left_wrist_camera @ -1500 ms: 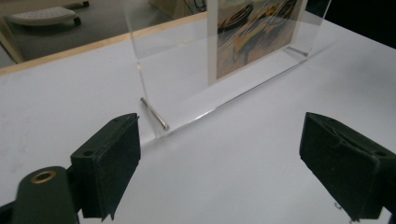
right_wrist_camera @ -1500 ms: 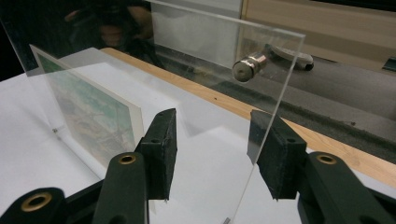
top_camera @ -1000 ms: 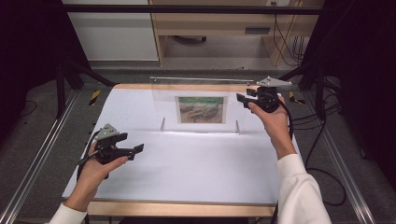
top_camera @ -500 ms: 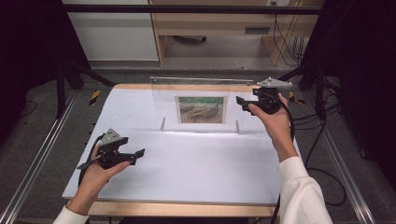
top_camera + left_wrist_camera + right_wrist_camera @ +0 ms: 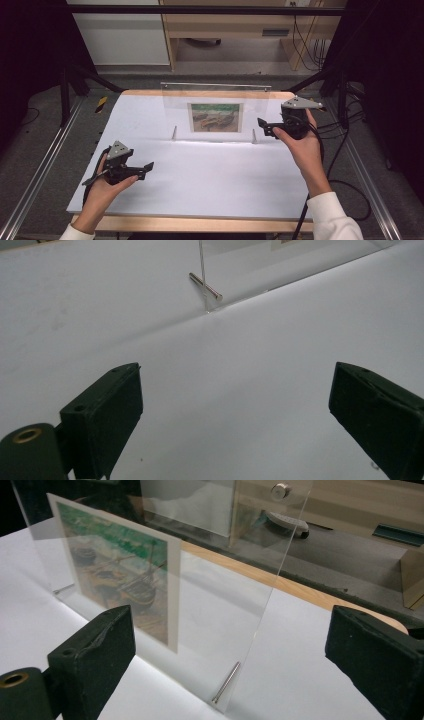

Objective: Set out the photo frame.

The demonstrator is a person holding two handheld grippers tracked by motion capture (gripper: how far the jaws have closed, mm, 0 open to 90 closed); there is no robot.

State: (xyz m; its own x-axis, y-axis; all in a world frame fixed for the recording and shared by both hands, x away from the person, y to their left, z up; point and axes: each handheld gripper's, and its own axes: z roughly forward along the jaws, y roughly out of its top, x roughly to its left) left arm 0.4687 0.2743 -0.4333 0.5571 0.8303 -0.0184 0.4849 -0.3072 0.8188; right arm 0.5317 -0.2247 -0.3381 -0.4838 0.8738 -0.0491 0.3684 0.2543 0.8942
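Nearest the person, the left hand (image 5: 100, 187) is reaching in from the bottom edge with the forearm angled slightly toward the middle, wrist low over the white table (image 5: 210, 175). It is holding the left gripper (image 5: 148, 166) roughly level, its jaws pointing across the sheet toward the right. Those jaws are standing wide apart with nothing between them; the left gripper view is showing bare white surface in the gap, and they have just been opening a little further.

Farther out, the right hand (image 5: 302, 145) is stretching forward on a long, nearly straight forearm in a white sleeve (image 5: 332, 217). It is gripping the right gripper (image 5: 261, 125) from below and behind, with the jaws pointing left toward the clear acrylic frame (image 5: 216, 107). These jaws have just been opening too and are now spread wide, holding nothing; the frame's near edge is standing just ahead of the gap, untouched.

The frame is standing upright on the far middle of the table, resting on small metal pins (image 5: 226, 682), with a boat picture (image 5: 216, 117) sandwiched inside.
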